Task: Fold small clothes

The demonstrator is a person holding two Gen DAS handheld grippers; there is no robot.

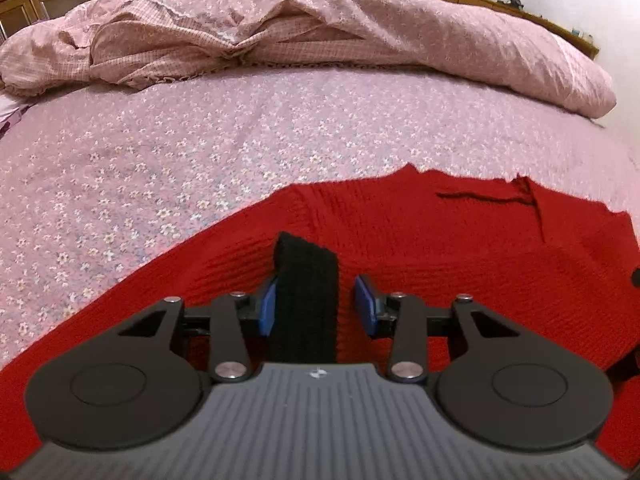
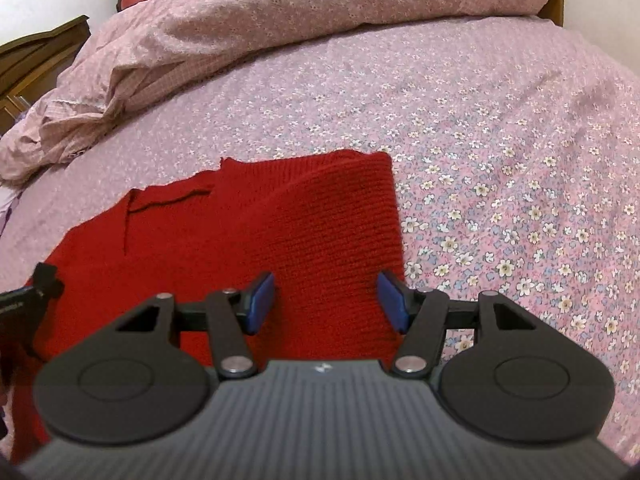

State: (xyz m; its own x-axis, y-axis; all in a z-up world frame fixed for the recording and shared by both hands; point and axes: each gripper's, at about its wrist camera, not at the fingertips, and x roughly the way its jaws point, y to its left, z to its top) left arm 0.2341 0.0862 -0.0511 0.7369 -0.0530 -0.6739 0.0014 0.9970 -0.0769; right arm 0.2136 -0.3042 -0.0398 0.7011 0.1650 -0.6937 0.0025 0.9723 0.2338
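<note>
Both tongs wide over red sweater

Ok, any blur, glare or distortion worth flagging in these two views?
Left wrist: strong fisheye bowing of the bed, red sweater sharp, no glare. Right wrist: same bowing, gripper housing and lower frame soft, sweater knit crisp; lighting even and dim in both.

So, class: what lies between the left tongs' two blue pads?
A black knit strip lying on the red sweater, shown in the left wrist view.
</note>
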